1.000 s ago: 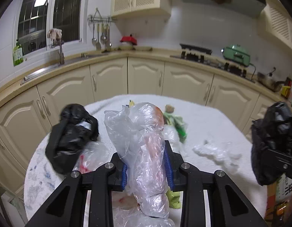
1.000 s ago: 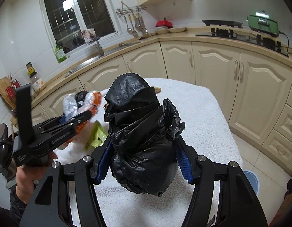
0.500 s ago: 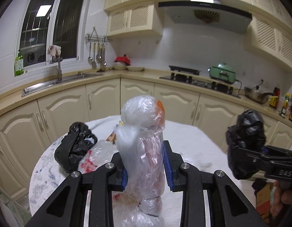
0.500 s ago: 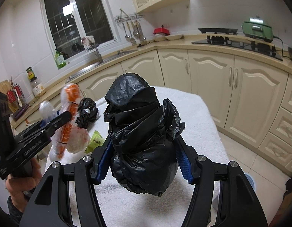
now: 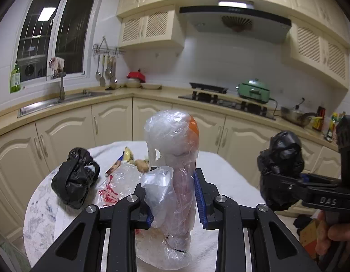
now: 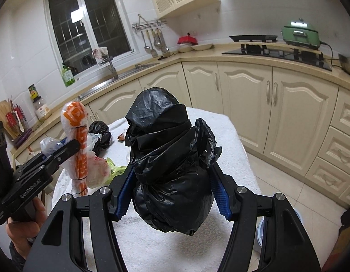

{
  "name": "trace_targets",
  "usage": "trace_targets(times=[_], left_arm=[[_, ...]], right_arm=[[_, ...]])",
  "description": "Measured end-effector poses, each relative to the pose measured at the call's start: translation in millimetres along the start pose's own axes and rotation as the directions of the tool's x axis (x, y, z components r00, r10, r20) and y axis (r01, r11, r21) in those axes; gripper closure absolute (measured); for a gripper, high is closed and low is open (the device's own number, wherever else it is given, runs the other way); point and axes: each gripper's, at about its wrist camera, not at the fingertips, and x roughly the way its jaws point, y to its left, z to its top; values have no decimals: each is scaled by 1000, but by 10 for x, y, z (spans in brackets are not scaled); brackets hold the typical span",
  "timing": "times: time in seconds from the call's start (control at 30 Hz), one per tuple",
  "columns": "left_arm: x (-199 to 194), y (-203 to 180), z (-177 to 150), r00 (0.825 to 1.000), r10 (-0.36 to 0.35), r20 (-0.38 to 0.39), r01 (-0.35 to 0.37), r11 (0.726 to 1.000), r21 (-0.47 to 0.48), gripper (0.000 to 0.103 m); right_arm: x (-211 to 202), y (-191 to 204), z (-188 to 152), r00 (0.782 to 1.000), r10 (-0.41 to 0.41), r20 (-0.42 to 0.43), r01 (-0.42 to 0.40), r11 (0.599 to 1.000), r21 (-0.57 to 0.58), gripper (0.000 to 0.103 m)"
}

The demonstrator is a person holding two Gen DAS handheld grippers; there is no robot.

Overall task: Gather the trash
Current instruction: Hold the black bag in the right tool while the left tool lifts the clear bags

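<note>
1. The left tongs (image 5: 175,195) are nearly closed, their blue pads pinching a rolled clear plastic bag (image 5: 175,163) with an orange print; the bag stands upright above the tabletop (image 5: 224,172).
2. The right tongs (image 6: 171,192) stand about half open, clamped around a bulky black trash bundle (image 6: 168,158), which hangs clear of the cloth-covered tabletop.
3. The step in hand looks like carrying both loads off to a bin; no bin shows for certain in either view.
4. To do it well, keep both grips steady. The clear bag is slippery and thin, so its loose lower tail could slide out if the pinch eases.
5. Keep the two tongs well apart so the bags do not snag on each other.
6. Still on the tabletop: a second black bag (image 5: 75,179), a clear bag with red marks (image 5: 120,183) just beside it, and a yellow-green wrapper (image 6: 115,170). These seem left for a later trip.
7. Compared with a second ago, the left wrist view has pulled back and levelled: more of the cabinets and hood shows, and the tabletop litter sits farther off.
8. The right tongs' grip and load look unchanged, while the left tongs now appear higher in the right wrist view.
</note>
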Motion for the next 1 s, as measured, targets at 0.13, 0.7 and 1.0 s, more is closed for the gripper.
trace_targets(times=[0.13,0.7,1.0], left_arm=[[-84,-144,71,999,-28,33,27,1000,14,77],[270,-372,-126,992,-121,-39,122,992,26,77],[868,-77,-383,965,-99,-243,106,994,13,60]], right_arm=[[-76,-96,7,1000,-13,14,13,1000,9,40],[-298,-546,-61,997,-71,20,69,996,61,40],[-84,-619,-277,998,-41,-42,44,996,78,40]])
